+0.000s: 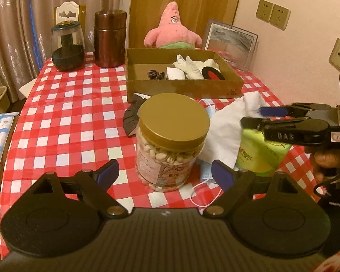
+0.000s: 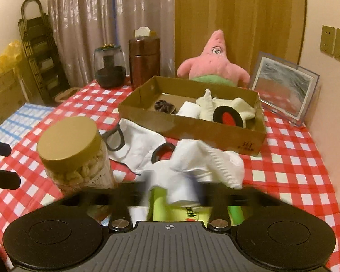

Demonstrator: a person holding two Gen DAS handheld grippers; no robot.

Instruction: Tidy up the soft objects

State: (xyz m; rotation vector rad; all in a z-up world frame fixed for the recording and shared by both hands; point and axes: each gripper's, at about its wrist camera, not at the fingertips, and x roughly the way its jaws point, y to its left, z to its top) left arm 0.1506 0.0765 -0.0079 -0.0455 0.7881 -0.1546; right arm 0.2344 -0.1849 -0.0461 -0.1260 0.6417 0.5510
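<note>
While our right tool [image 2: 173, 189] is clenched on a bunched white sock [image 2: 199, 165], lifted just above a green packet [image 2: 181, 213] on the desk [image 2: 294, 170], we judge the step in hand to be the carry toward the cardboard box [image 2: 192, 127]. That box sits ahead of the right tool and slightly beyond the sock, already holding pale soft items [image 2: 224, 108], a white roll [image 2: 189, 110], a dark pinecone-like thing [image 2: 164, 106] and a black-and-red disc [image 2: 226, 117]. Motion blur smears the right tool's blue pads, so the exact bite on the fabric is unclear.

Our left tool [image 1: 165, 173] hangs released, fingers spread wide, with a gold-lidded jar of nuts [image 1: 172, 140] standing just ahead between them, untouched. Beyond the jar to the right lie a white cloth [image 1: 226, 131] and a face mask [image 1: 207, 176], both still on the desk. A pink starfish plush [image 1: 173, 28] sits behind the box.

Next, we think the sock must travel forward and up over the box's near wall, then be let go above a bare patch of its floor. The sock's loose tail may drag or snag on that wall, so clearance matters. The cloth with black frames [image 2: 136, 145] remains to be gathered.
</note>
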